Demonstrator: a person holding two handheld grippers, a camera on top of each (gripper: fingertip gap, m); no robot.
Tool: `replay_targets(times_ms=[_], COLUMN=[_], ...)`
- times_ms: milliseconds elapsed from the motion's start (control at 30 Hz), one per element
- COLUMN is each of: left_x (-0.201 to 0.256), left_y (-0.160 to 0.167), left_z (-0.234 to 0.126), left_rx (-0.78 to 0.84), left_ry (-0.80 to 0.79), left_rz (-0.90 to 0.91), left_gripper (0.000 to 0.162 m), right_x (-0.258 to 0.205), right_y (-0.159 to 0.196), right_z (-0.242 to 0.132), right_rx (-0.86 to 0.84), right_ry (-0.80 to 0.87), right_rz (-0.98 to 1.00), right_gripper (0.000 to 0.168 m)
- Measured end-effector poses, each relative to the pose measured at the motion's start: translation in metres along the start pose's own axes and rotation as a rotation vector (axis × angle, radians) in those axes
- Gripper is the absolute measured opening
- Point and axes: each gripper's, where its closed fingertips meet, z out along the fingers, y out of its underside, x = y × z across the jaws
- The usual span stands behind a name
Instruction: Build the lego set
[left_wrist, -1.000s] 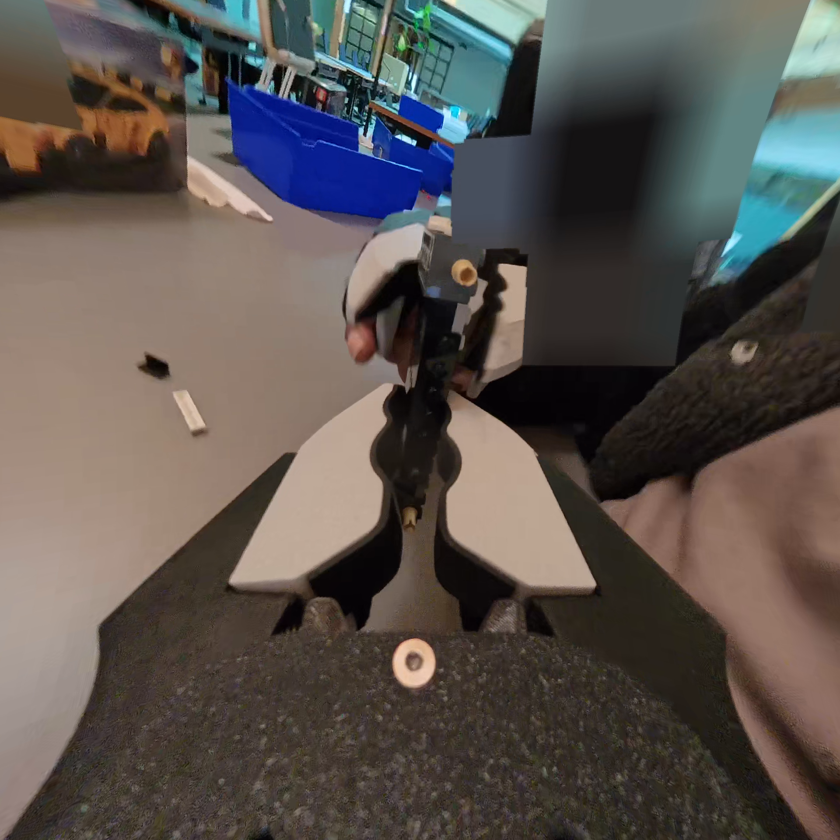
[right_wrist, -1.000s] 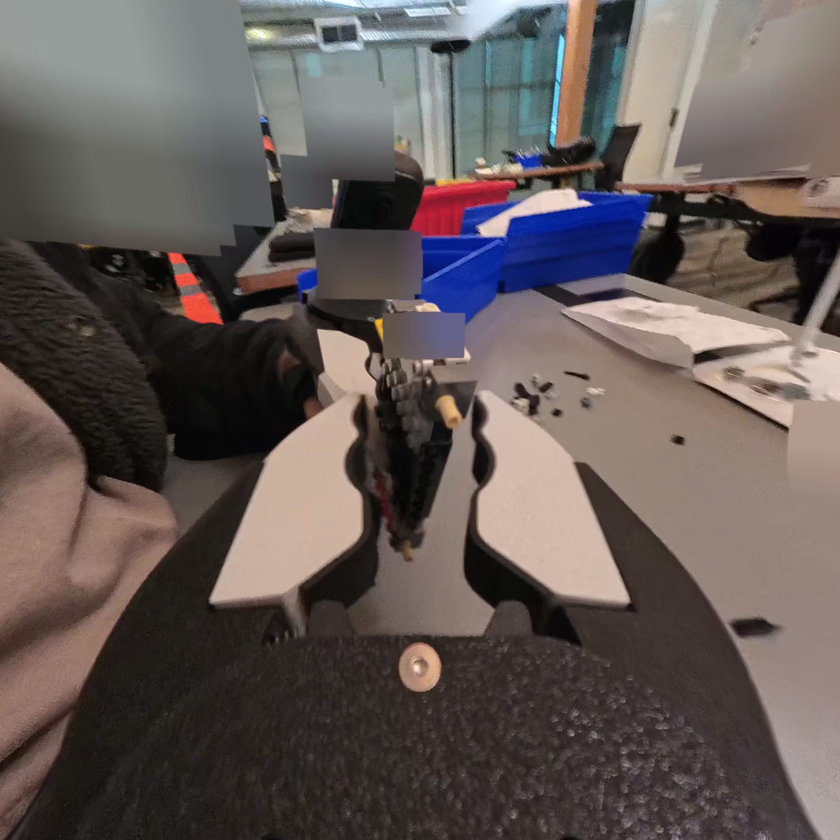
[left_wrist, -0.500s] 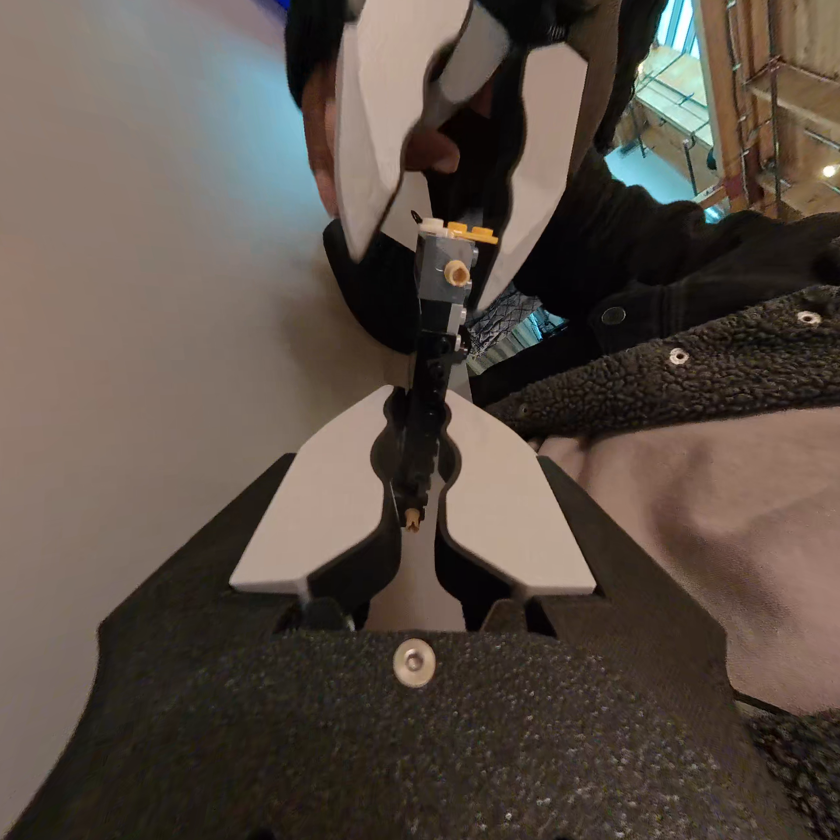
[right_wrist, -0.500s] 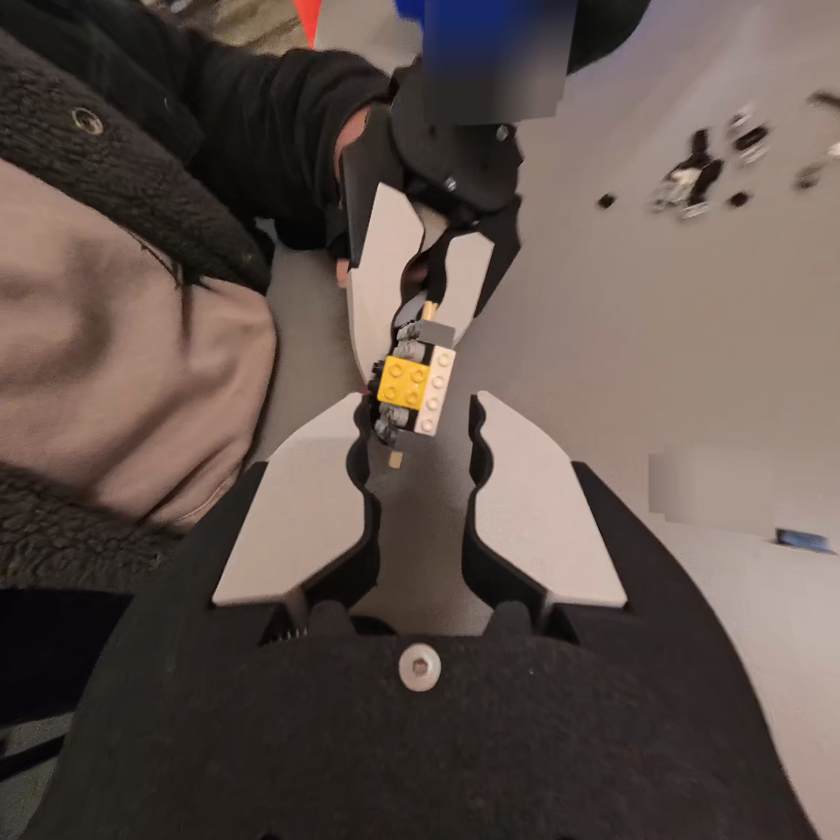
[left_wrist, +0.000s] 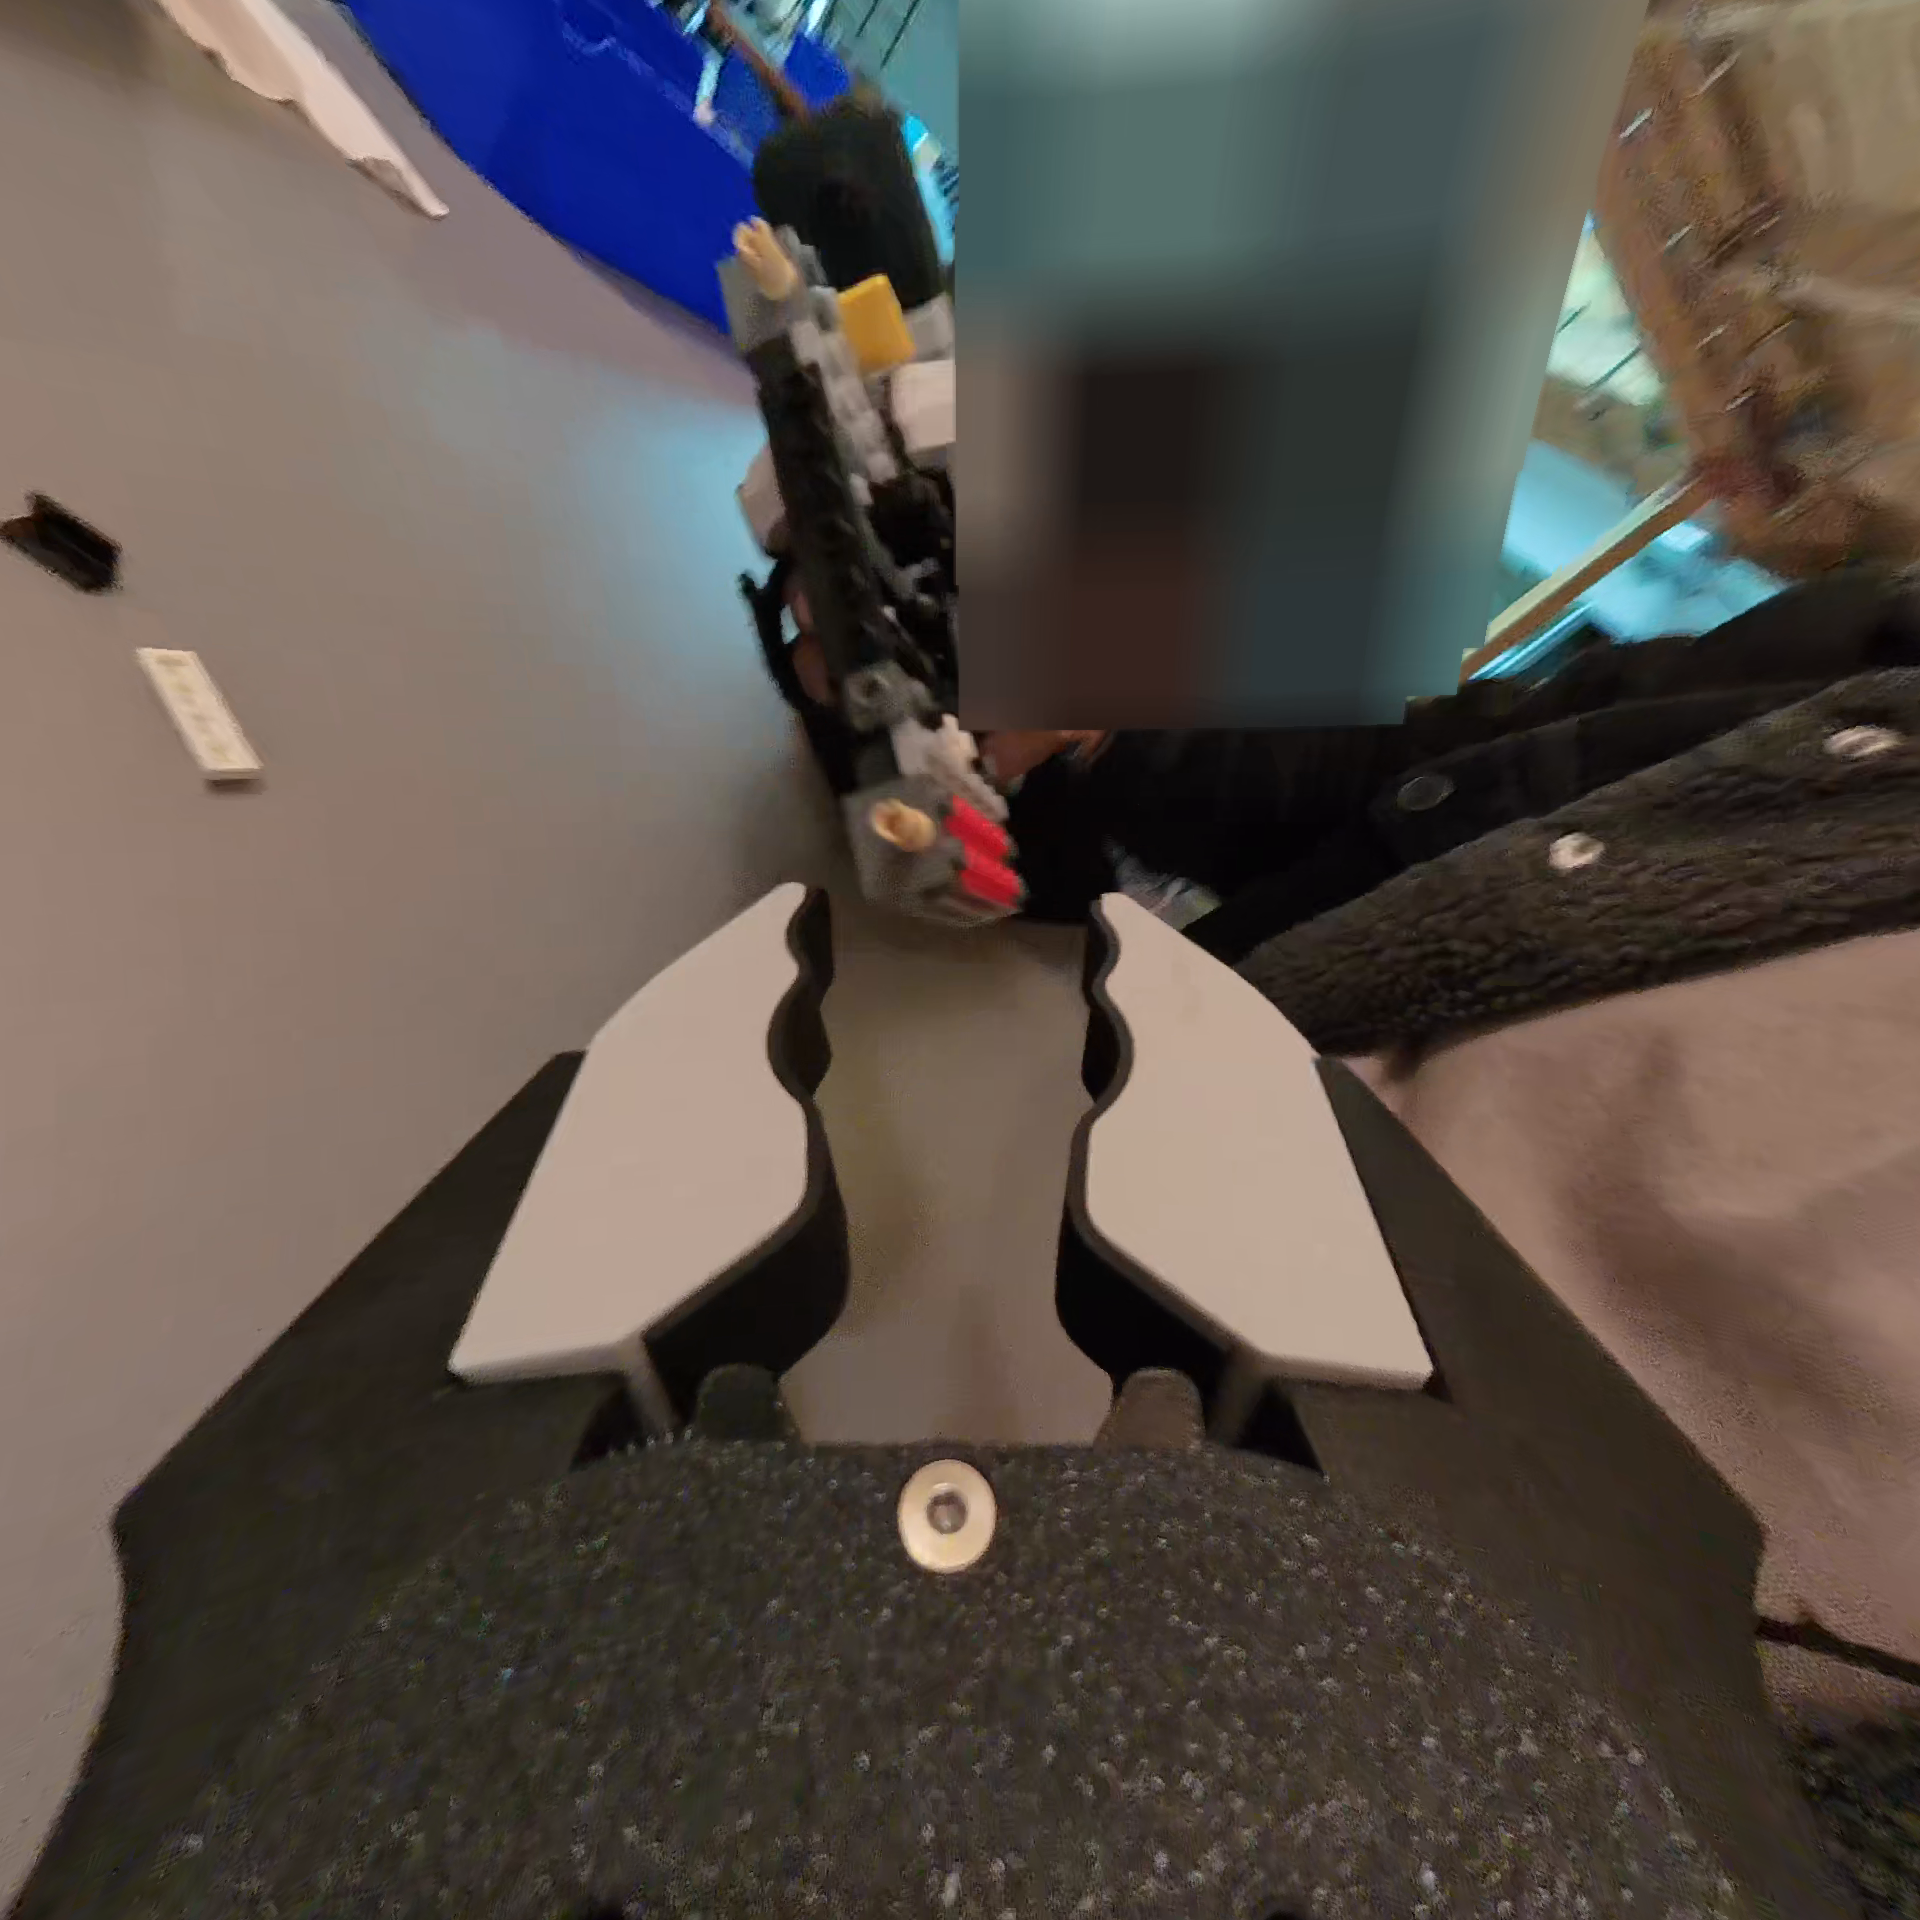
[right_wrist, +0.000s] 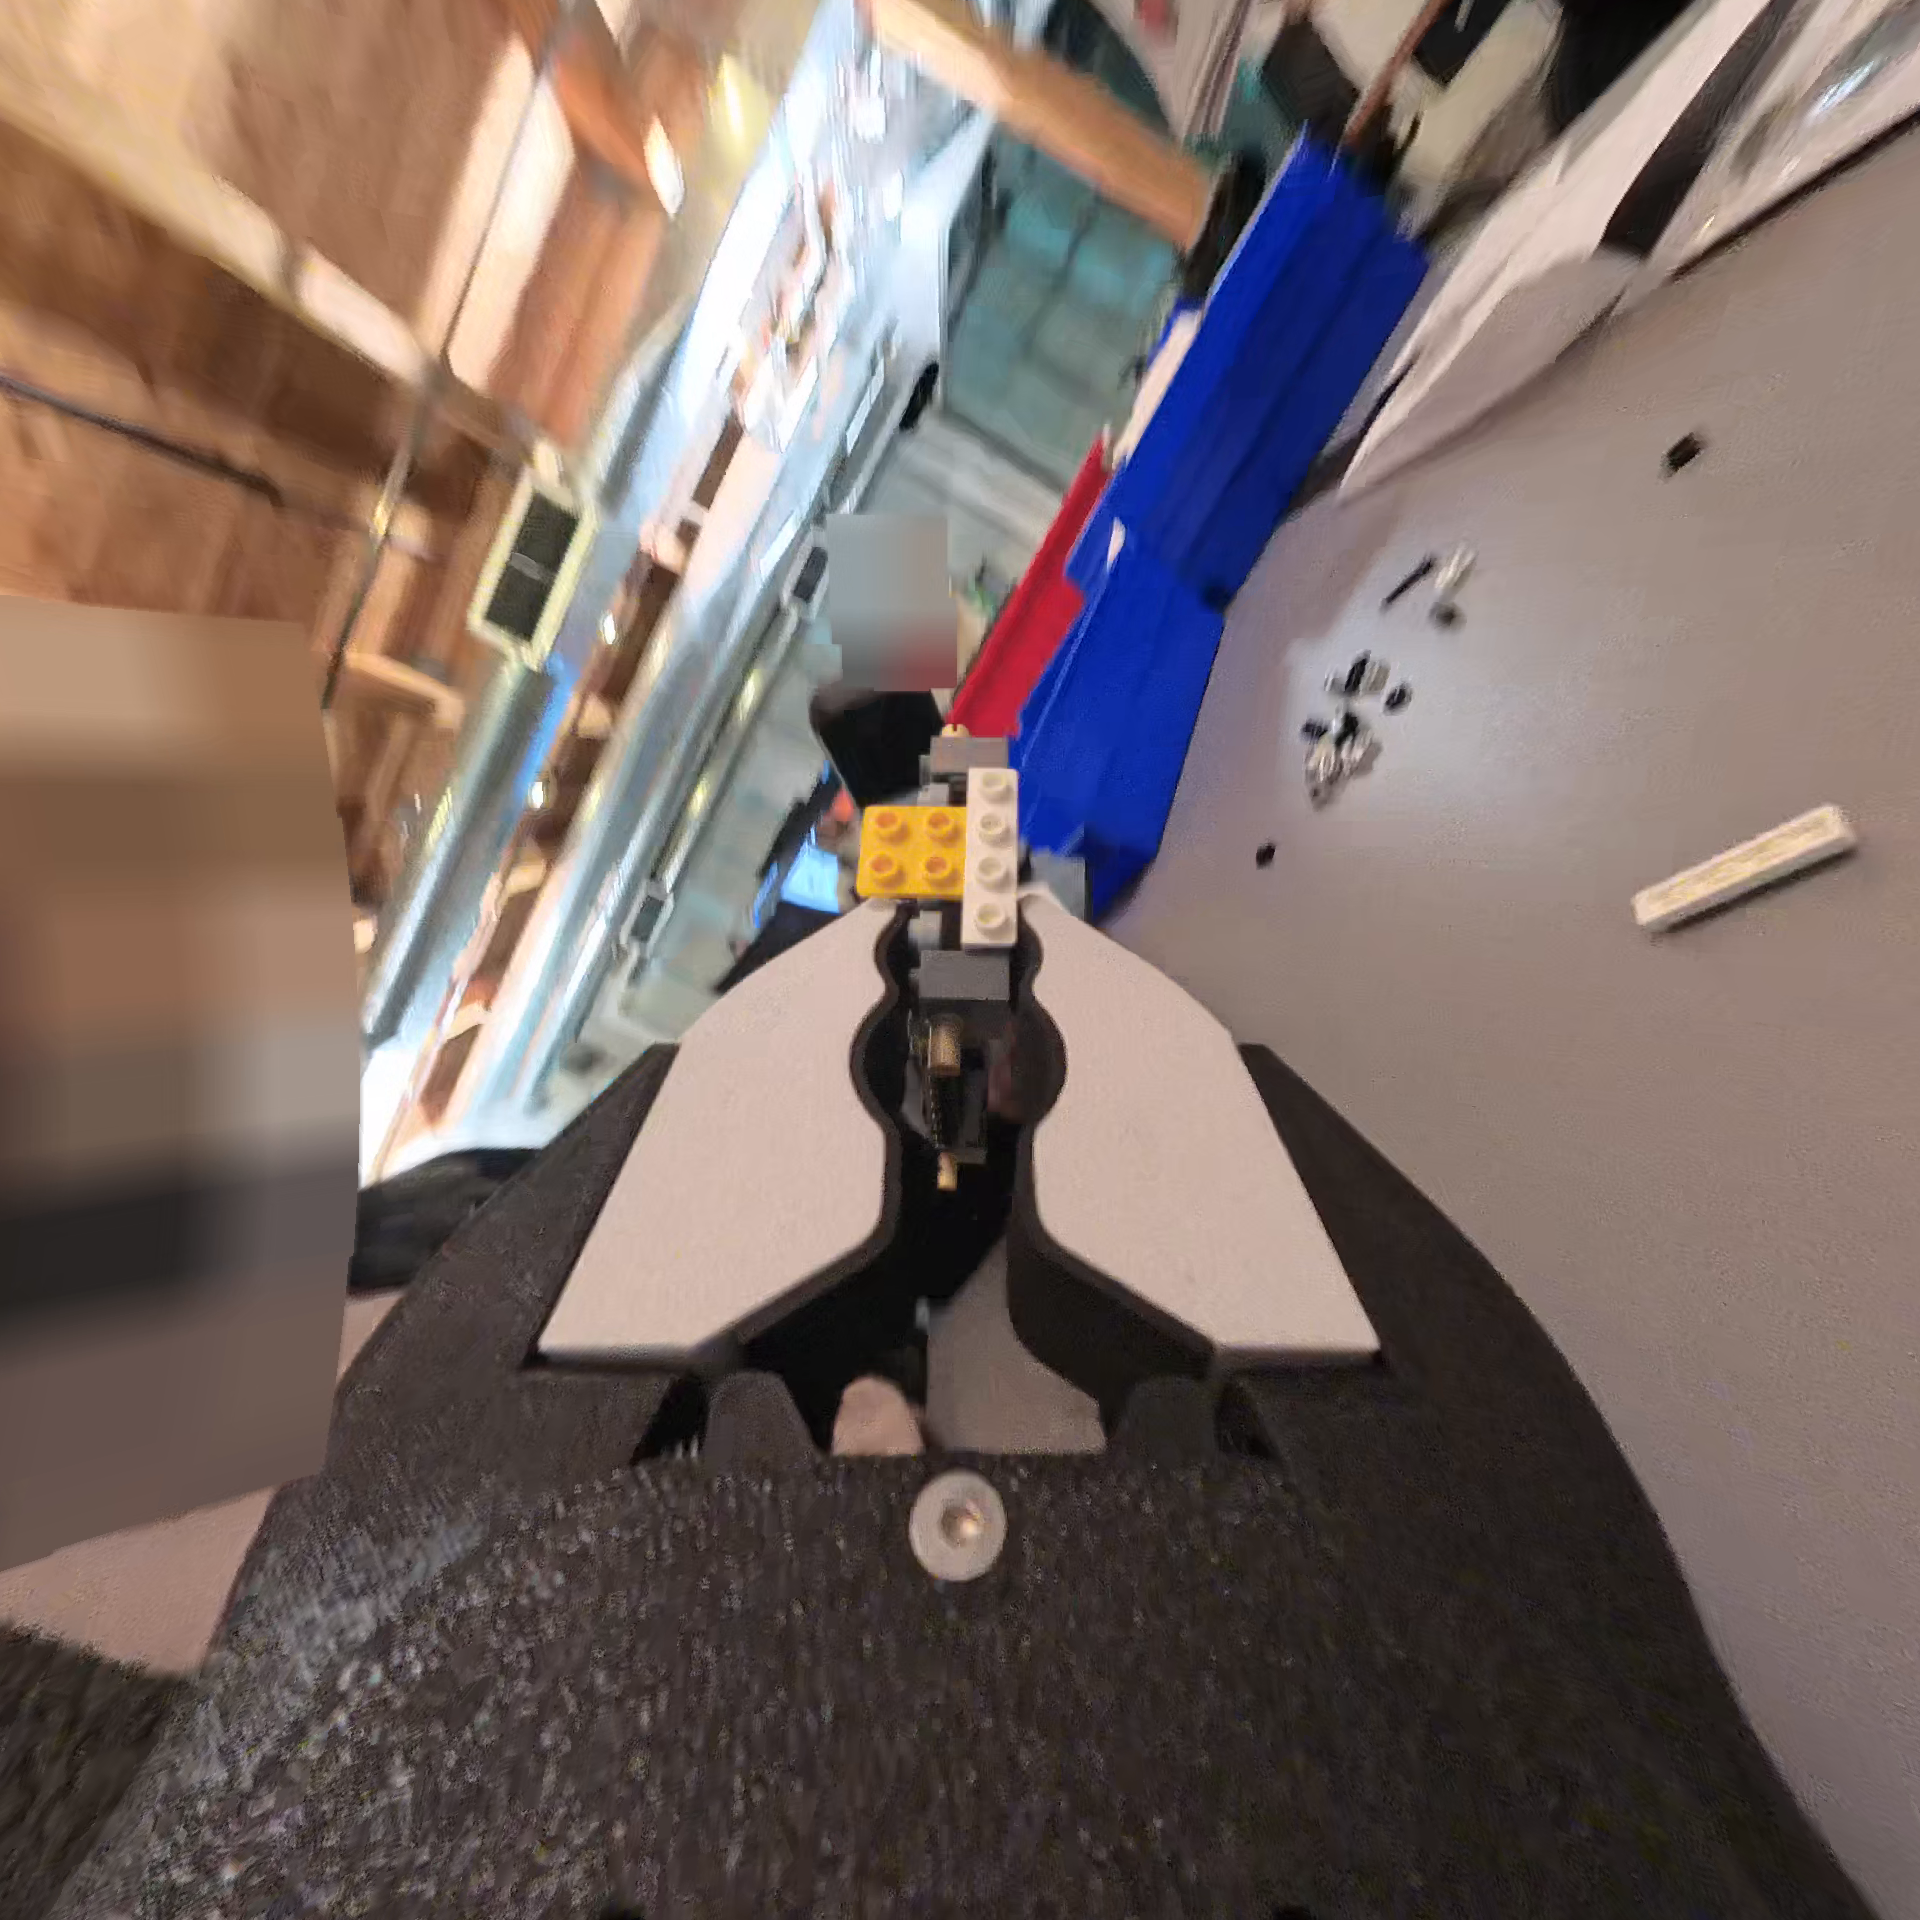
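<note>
Now the right hand-held gripper (right_wrist: 961, 935) pinches the studded, slender lego assembly (right_wrist: 956, 883). Meanwhile the left hand-held gripper (left_wrist: 951, 920) gapes, smooth grey fingers (left_wrist: 686, 1132) spread.

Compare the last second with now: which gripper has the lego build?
The build changed grippers. The left gripper, shut on it until half a second ago, has opened and backed off. The right gripper, open then, is now shut on it. The white plate stayed on the table.

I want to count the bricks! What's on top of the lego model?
A yellow brick and a white brick sit side by side on the lego model. The right gripper covers its lower part.
</note>
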Motion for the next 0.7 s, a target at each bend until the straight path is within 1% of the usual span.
replay_targets(times_ms=[100,133,200,267,300,367,467,500,567,633,700], left_x=[0.005,0.005,0.002,0.001,0.002,0.0,-0.006,-0.008,-0.012,-0.015,-0.018], left_y=[-0.017,-0.021,-0.024,-0.025,-0.024,-0.021,-0.008,-0.005,0.0,0.003,0.005], left_z=[0.0,-0.003,-0.008,-0.012,-0.013,-0.014,-0.009,-0.007,-0.003,-0.001,0.001], left_rx=[0.13,0.152,0.176,0.182,0.175,0.161,0.088,0.075,0.053,0.044,0.043], left_ry=[0.07,0.088,0.1,0.132,0.153,0.17,0.145,0.136,0.117,0.1,0.084], left_rz=[-0.094,-0.121,-0.169,-0.236,-0.27,-0.328,-0.375,-0.387,-0.4,-0.416,-0.43], left_gripper=[0.02,0.019,0.017,0.017,0.016,0.016,0.016,0.016,0.016,0.016,0.016], right_x=[-0.005,-0.006,-0.006,-0.007,-0.008,-0.01,0.001,0.002,0.002,0.017,0.034], right_y=[-0.003,-0.005,-0.006,-0.003,-0.002,0.003,0.001,0.001,0.013,0.023,0.035], right_z=[0.008,0.01,0.013,0.014,0.012,0.003,-0.016,-0.018,-0.014,-0.013,-0.012], right_rx=[0.11,0.143,0.155,0.094,0.047,-0.115,-0.392,-0.491,-0.72,-0.966,-1.159], right_ry=[-0.013,-0.015,-0.008,0.013,0.036,0.082,0.269,0.314,0.336,0.385,0.374], right_rz=[0.02,0.013,-0.009,-0.097,-0.177,-0.403,-0.926,-1.066,-1.274,-1.467,-1.527], right_gripper=[0.016,0.015,0.016,0.017,0.023,0.04,0.059,0.064,0.072,0.08,0.085])
